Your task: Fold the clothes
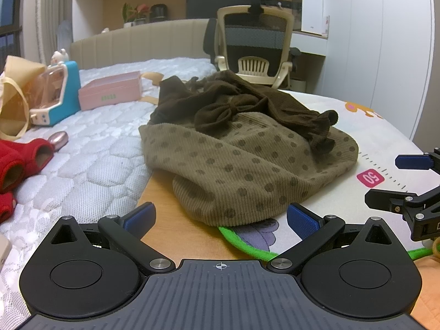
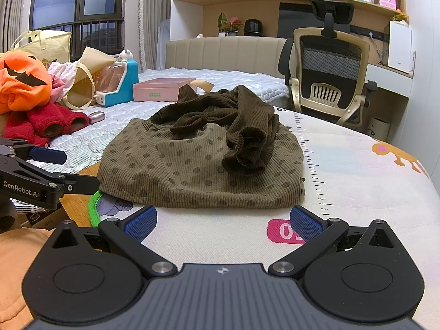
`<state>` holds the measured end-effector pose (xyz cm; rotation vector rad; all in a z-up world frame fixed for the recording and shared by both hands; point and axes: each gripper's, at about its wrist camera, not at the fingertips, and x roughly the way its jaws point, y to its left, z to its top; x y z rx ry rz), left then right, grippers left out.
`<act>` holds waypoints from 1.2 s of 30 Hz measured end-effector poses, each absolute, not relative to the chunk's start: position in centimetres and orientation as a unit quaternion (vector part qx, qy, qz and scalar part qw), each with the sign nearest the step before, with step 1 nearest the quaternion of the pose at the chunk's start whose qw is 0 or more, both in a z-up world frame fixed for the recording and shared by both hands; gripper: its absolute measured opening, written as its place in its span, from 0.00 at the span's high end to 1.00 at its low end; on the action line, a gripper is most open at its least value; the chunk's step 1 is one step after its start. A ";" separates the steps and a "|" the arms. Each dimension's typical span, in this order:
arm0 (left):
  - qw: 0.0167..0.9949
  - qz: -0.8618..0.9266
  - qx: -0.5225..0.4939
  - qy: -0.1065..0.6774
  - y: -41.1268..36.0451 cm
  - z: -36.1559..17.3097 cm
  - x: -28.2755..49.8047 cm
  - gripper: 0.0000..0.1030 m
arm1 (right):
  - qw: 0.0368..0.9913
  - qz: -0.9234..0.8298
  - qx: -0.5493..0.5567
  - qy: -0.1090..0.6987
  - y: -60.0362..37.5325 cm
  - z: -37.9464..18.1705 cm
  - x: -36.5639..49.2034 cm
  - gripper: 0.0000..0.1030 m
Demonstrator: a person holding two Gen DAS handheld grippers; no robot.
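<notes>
A polka-dot garment [image 2: 200, 165] is lying bunched on the play mat [image 2: 357, 181], its dark ruffled top [image 2: 220, 115] crumpled. Both grippers, left gripper [image 1: 220, 216] and right gripper [image 2: 222, 218], are hovering near its hem, fingers apart, empty. Flattening seems needed before folding.

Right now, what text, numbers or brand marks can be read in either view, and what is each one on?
"GenRobot.AI": on the side of the left gripper, seen in the right wrist view.
"50": upside down on a pink tag printed on the play mat, beside its ruler scale.
Green print on the pink box: too small to read.
White box label: too small.
</notes>
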<state>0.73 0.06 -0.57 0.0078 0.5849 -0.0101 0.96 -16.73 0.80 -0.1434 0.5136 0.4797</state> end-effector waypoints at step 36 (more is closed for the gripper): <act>0.951 -0.078 -0.054 0.295 7.3 3.8 19.2 0.00 | 0.886 0.252 -0.004 0.390 -15.4 -1.4 18.9 0.00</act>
